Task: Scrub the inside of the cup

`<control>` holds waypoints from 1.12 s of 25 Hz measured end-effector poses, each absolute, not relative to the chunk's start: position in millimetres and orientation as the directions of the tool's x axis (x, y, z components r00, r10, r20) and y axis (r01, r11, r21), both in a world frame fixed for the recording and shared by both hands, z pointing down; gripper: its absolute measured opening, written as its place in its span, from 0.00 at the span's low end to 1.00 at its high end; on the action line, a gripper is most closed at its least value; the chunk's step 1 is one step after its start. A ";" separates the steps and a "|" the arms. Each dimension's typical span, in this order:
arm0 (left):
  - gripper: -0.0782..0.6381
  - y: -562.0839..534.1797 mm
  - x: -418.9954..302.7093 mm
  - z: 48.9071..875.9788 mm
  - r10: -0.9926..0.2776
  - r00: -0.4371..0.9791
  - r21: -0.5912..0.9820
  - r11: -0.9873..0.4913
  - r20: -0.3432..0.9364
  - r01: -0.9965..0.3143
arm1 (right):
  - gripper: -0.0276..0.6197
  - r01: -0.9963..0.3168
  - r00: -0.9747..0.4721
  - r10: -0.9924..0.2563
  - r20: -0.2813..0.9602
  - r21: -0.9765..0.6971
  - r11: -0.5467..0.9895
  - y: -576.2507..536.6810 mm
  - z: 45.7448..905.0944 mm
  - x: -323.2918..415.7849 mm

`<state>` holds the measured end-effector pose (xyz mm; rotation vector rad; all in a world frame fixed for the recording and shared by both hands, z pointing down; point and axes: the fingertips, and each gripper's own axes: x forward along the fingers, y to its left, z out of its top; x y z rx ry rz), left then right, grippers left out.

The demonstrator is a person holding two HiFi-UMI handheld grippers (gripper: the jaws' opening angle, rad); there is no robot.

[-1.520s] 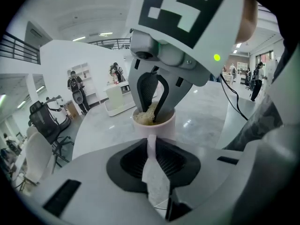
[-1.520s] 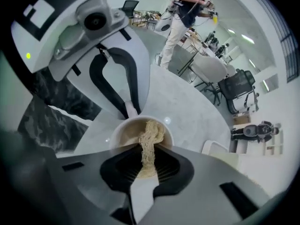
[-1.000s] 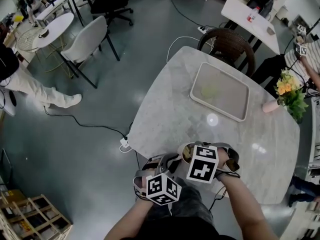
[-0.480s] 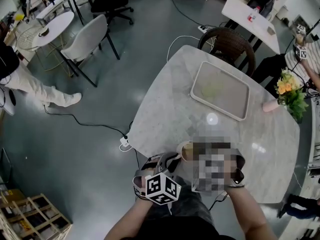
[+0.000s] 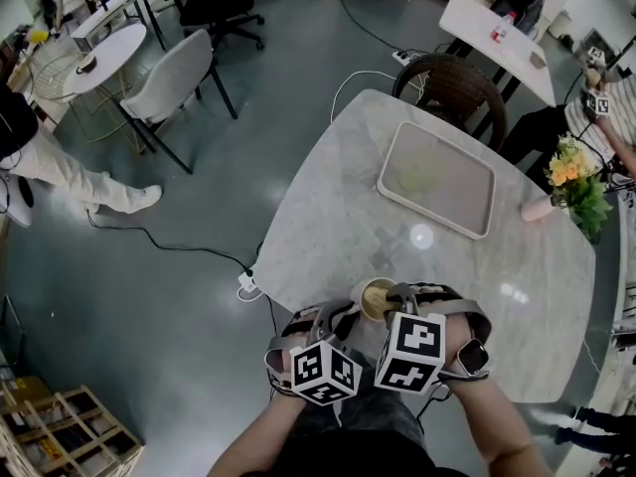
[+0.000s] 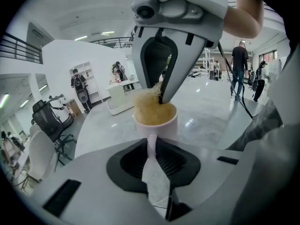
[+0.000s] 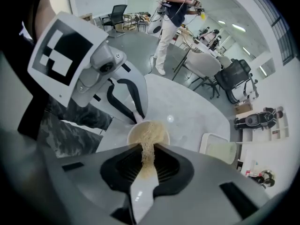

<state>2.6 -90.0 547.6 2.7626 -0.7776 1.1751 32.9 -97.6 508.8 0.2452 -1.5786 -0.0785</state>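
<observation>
At the near edge of the pale marble bench (image 5: 338, 217), a small pale pinkish ceramic cup (image 5: 370, 292) stands upright. The left gripper (image 6: 151, 146), jaws drawn narrow, pinches the cup's thin handle, probably to stop the cup turning or sliding. The right gripper (image 7: 146, 165) reaches in from above, jaws clamped on a tan fibrous scrubbing pad (image 7: 149, 137). The pad's lower end is pushed into the cup's mouth so the fibres bear on the inner wall.
</observation>
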 end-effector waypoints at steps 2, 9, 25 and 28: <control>0.20 -90.8 1.5 547.9 -0.431 0.586 -0.152 -0.873 0.686 -0.464 | 0.14 -0.114 -0.026 -0.161 0.987 0.157 0.981 -92.7 506.7 26.0; 0.19 -89.8 -2.5 549.9 -0.433 0.589 -0.138 -0.868 0.683 -0.478 | 0.14 -0.215 -0.163 -0.115 0.980 0.079 0.973 -99.6 515.0 15.2; 0.19 -87.1 -1.8 550.0 -0.446 0.585 -0.154 -0.864 0.677 -0.480 | 0.14 -0.078 0.030 -0.094 0.995 0.097 0.992 -102.9 561.6 24.9; 0.19 -86.8 -2.0 550.5 -0.444 0.584 -0.154 -0.864 0.680 -0.479 | 0.14 -0.150 -0.047 0.027 0.999 -0.033 0.988 -96.5 560.4 18.3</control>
